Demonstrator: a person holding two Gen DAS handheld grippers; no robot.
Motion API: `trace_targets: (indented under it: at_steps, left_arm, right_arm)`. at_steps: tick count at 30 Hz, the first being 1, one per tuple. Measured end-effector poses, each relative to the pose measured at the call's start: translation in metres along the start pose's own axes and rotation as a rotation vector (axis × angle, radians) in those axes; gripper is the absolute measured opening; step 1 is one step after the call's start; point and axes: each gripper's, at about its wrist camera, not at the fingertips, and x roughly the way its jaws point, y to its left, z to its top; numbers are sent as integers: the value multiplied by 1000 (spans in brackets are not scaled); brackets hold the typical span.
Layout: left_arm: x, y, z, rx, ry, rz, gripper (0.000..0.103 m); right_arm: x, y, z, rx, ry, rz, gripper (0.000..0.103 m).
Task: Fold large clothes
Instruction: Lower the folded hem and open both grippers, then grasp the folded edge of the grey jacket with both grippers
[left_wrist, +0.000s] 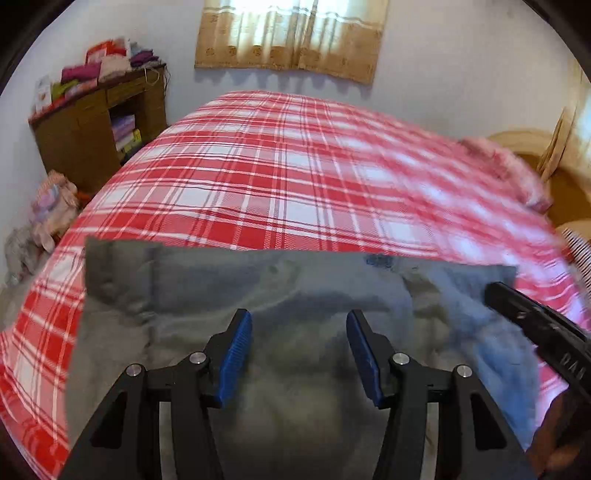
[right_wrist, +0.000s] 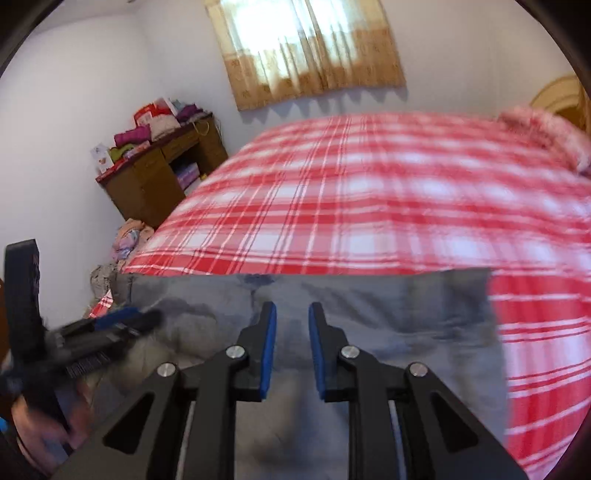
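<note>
Grey jeans lie flat on the near edge of the bed, waistband forming a straight far edge; they also show in the right wrist view. My left gripper hovers over the middle of the jeans, jaws wide apart and empty. My right gripper is above the jeans near the fly, jaws partly apart with nothing between them. The right gripper shows at the right in the left wrist view. The left gripper shows blurred at the left of the right wrist view.
The bed has a red and white plaid cover. A brown desk stacked with folded clothes stands at the far left by the wall. A pile of clothes lies on the floor beside the bed. A pink pillow and the headboard are at the right.
</note>
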Motion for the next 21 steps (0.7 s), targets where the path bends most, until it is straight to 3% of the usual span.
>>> trace_targets:
  at_steps: [5,13,21]
  left_arm:
    - [25,0,-11,30,-19,62,55]
    - [50,7,-32,-26,-83,62,55]
    - [64,8,-35,-41,-60,56,56]
  right_arm:
    - [45,4,-22,-79,32,-80,21]
    - [67,-6,-35,-36,43,-39,21]
    - [78,-11,-38,-18,67,-17,21]
